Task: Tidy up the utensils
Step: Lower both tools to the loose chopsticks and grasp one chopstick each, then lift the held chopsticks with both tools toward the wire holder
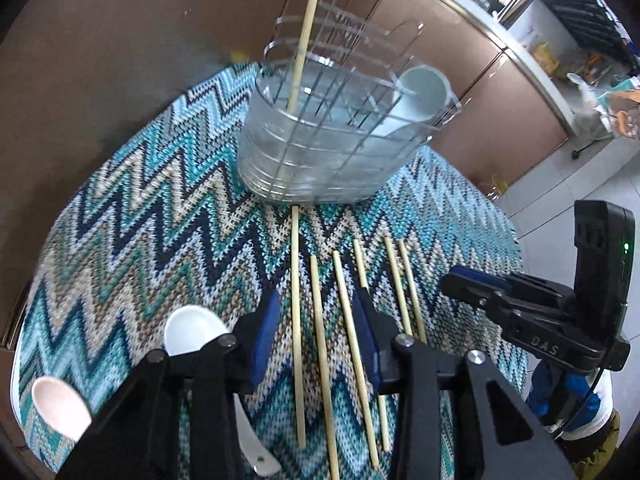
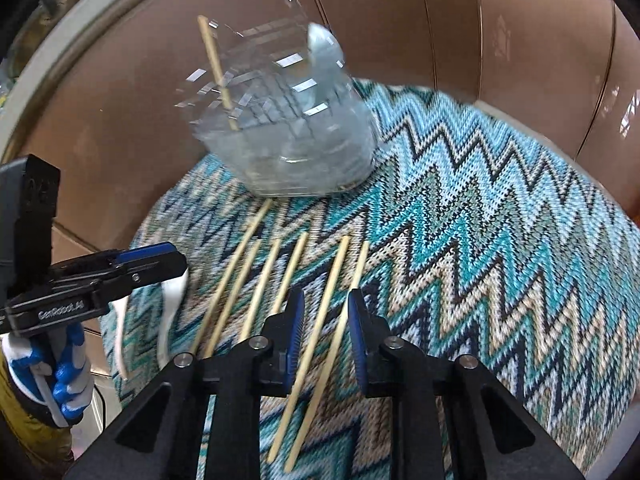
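Several wooden chopsticks (image 1: pixel 316 320) lie side by side on a zigzag blue-patterned mat (image 1: pixel 152 216). A clear plastic utensil holder (image 1: pixel 320 148) stands at the mat's far side with one chopstick (image 1: pixel 306 36) upright in it and a white spoon (image 1: pixel 420 92). My left gripper (image 1: pixel 316 320) is open, its fingers straddling three chopsticks. My right gripper (image 2: pixel 322 320) is open above the two rightmost chopsticks (image 2: pixel 328 320); it also shows in the left wrist view (image 1: pixel 472 292). A white spoon (image 1: pixel 192 332) and a pale pink spoon (image 1: pixel 60 408) lie at the left. The holder (image 2: pixel 288 120) is blurred in the right wrist view.
The mat covers a small round table with its edge close on all sides. Brown cabinet fronts (image 1: pixel 460 80) and a cluttered counter (image 1: pixel 580 60) stand behind. A white tiled floor (image 1: pixel 580 184) lies to the right. The left gripper shows in the right wrist view (image 2: pixel 120 272).
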`<state>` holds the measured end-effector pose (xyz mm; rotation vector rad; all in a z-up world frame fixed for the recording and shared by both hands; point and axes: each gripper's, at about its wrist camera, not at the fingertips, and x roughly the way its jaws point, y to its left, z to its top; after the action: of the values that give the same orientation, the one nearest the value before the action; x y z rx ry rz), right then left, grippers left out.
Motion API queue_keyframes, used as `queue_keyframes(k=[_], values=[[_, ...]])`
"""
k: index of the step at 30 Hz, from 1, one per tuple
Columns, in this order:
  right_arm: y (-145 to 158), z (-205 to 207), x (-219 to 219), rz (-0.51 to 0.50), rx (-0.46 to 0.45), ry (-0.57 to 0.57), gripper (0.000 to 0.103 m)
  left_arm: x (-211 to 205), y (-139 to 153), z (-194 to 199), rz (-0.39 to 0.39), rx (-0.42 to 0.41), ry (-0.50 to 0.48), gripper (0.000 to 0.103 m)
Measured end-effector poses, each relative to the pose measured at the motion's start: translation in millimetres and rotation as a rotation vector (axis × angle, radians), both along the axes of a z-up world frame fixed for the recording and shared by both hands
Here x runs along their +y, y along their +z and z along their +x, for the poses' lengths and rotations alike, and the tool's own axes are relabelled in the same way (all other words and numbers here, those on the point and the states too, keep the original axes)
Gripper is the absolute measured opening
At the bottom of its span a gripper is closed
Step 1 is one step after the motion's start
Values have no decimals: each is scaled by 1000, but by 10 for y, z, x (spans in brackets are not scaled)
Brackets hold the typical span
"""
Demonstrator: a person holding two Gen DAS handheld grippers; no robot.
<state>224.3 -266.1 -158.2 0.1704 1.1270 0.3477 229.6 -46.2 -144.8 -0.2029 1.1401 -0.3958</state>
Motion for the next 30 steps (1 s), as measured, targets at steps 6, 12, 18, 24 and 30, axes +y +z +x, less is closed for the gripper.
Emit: queue_keyframes(k=[6,12,18,24,30], values=[[-187,255,-29,-18,56,1,19,-70,-165,180,47,45,4,27],[-285,372,-30,-40,84,15,18,-106,-319,294,76,84,15,18],[-368,436,-10,-60,106,25,16,-221,-402,365,113,91,-4,16],[-468,530,85,-88,127,39,14,-373,-517,479,144,104,0,12],[-524,569,191,-106,133,51,9,-372,-535,494,136,97,11,5]])
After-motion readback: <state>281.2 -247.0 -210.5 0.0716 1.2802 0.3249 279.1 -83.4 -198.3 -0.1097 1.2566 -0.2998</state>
